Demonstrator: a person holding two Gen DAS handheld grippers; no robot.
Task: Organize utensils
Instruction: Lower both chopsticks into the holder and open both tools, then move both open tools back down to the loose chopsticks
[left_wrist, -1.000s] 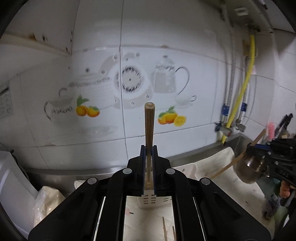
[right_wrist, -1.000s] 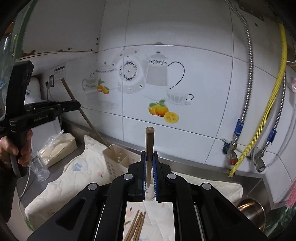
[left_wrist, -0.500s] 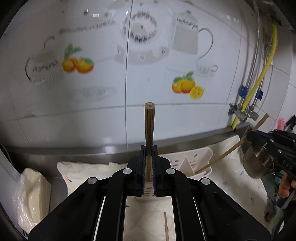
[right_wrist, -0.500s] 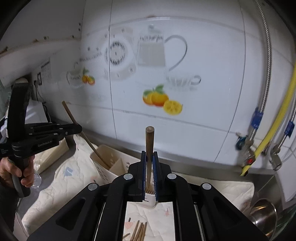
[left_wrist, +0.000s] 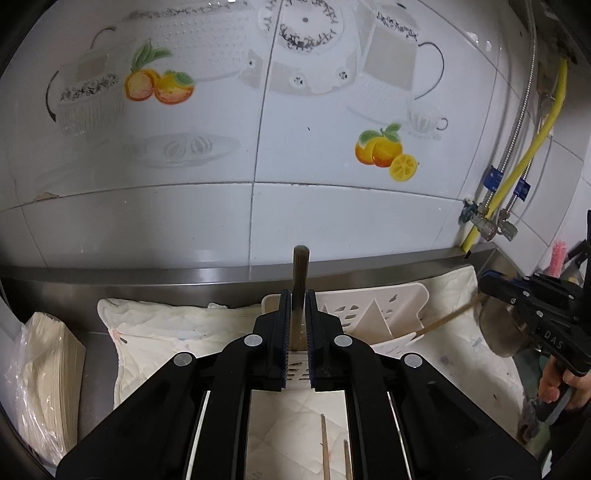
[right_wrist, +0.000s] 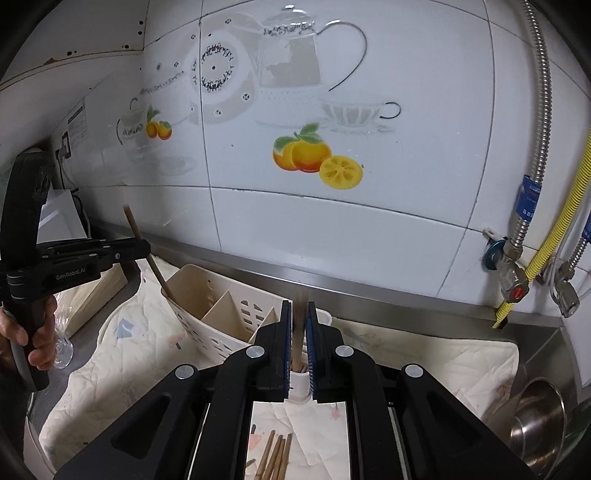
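Two brown chopsticks (left_wrist: 300, 291) (right_wrist: 300, 328) stand tilted in the cream divided holder (right_wrist: 221, 314) (more chopsticks (right_wrist: 275, 458) lie on the cloth).

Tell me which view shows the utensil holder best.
The right wrist view: the holder shows its open top, dividers and slotted wall. The left wrist view shows only its far compartments; the left claw hides the rest.

Utensil caddy (right_wrist: 221, 317) on cloth (right_wrist: 122, 354)

Glossy tiled wall (left_wrist: 332, 221); perforated plastic caddy (right_wrist: 207, 299); wooden chopsticks (right_wrist: 275, 458); quilted cloth (right_wrist: 122, 362).
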